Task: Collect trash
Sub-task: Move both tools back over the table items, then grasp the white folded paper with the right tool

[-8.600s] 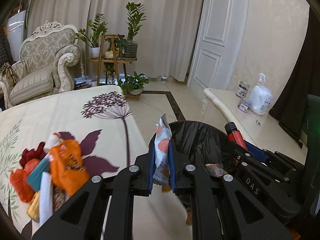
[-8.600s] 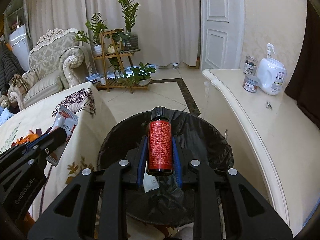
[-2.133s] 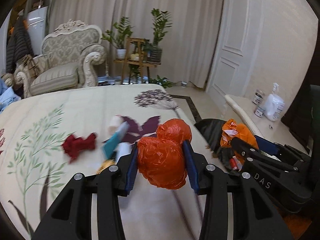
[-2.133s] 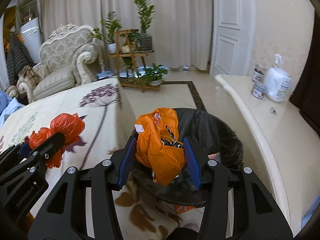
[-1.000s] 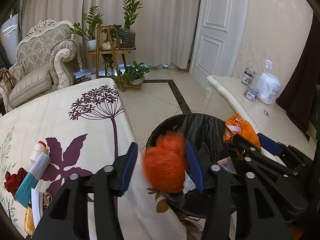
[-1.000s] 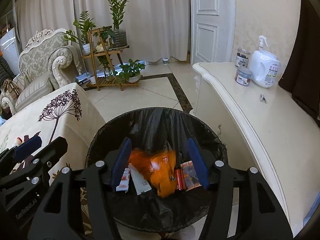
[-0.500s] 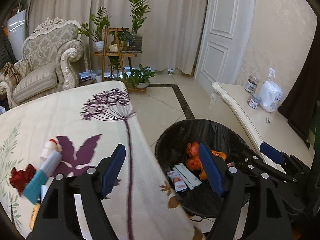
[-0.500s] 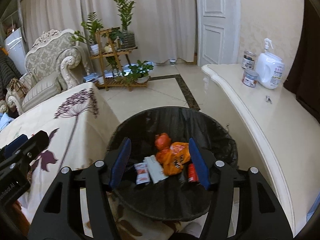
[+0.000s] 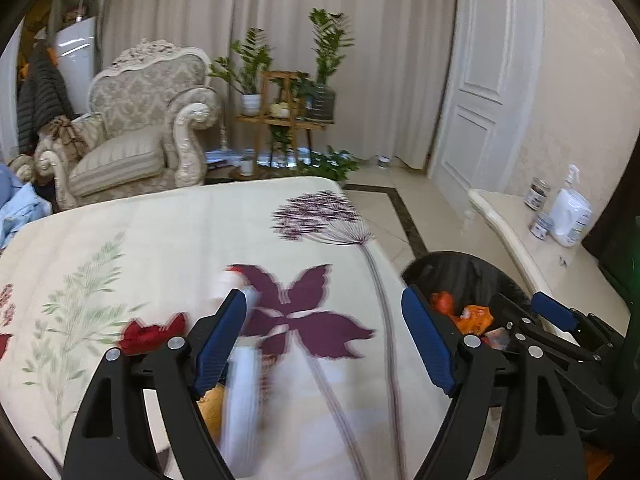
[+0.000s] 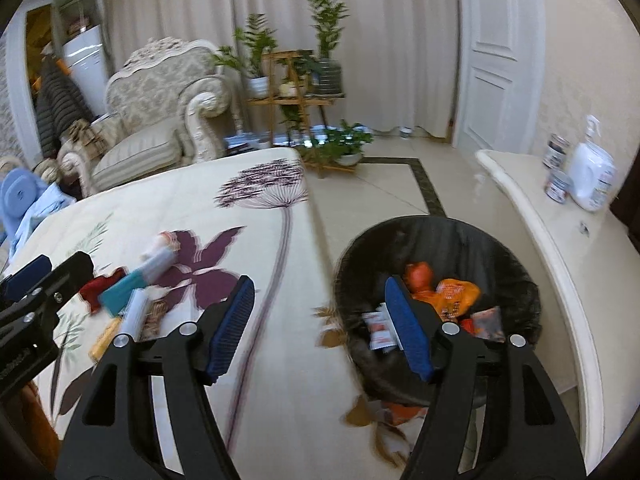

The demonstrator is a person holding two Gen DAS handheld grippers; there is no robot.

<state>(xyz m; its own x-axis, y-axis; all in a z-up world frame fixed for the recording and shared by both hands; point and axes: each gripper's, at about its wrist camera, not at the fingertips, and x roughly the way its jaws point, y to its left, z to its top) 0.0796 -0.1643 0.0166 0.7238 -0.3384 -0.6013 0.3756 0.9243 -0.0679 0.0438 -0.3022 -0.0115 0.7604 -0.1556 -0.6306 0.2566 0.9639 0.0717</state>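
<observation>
1. Floral tablecloth (image 10: pixel 168 208) covers the table on the left; a black-lined trash bin (image 10: pixel 516 264) stands on the tiled floor just right of the table edge.
2. Bin contents — an orange bag (image 10: pixel 454 294), a red-orange bag (image 10: pixel 418 274), flat packets (image 10: pixel 378 326).
3. Left gripper (image 9: pixel 324 344): jaws have just been opening, now spread wide with nothing between them, over the cloth.
4. Right gripper (image 10: pixel 320 328): jaws have likewise just been opening; empty, straddling the gap between table edge and bin.
5. Remaining trash sits in a cluster (image 10: pixel 128 300) at the near left of the table: a red crumpled scrap (image 9: pixel 150 330), a teal-and-white tube (image 10: pixel 134 280), a white stick-shaped piece (image 9: pixel 242 392), a yellow piece. Motion blur hides finer detail.
6. Step in hand, as judged: the return leg after a drop — heading back for more.
7. Next move calls for lowering each open gripper over one separate piece in the cluster, then closing.
</observation>
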